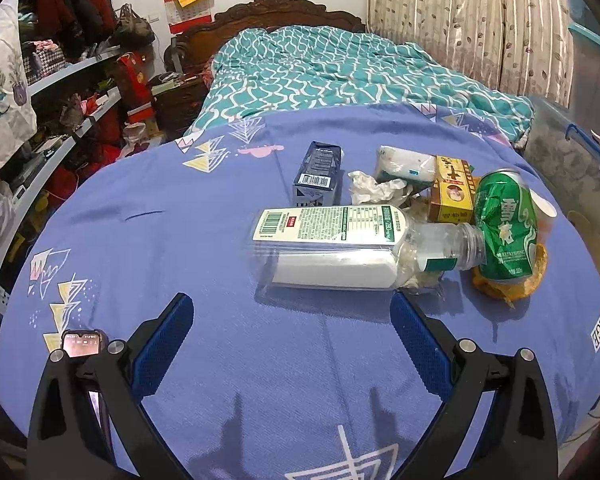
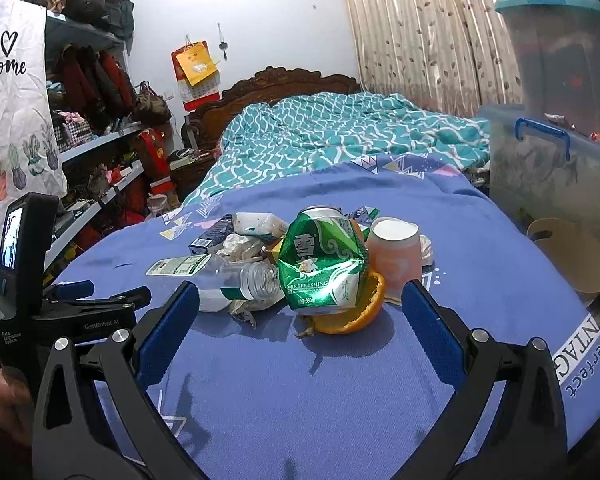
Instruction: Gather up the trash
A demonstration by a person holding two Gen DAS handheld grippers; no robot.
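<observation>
Green crushed can (image 2: 324,260) sits on an orange peel (image 2: 356,312) in your trash pile on the blue-covered surface (image 2: 340,400), touching a lying plastic bottle (image 1: 340,248). Your left hand-held gripper (image 1: 292,312) and right hand-held gripper (image 2: 300,300) both stand wide apart, holding nothing.

The crushed green can (image 2: 324,264) was glossy metal, the bottle (image 1: 352,248) clear smooth plastic, the cup (image 2: 394,254) matt paper, the blue sheet (image 1: 260,360) woven cloth.
</observation>
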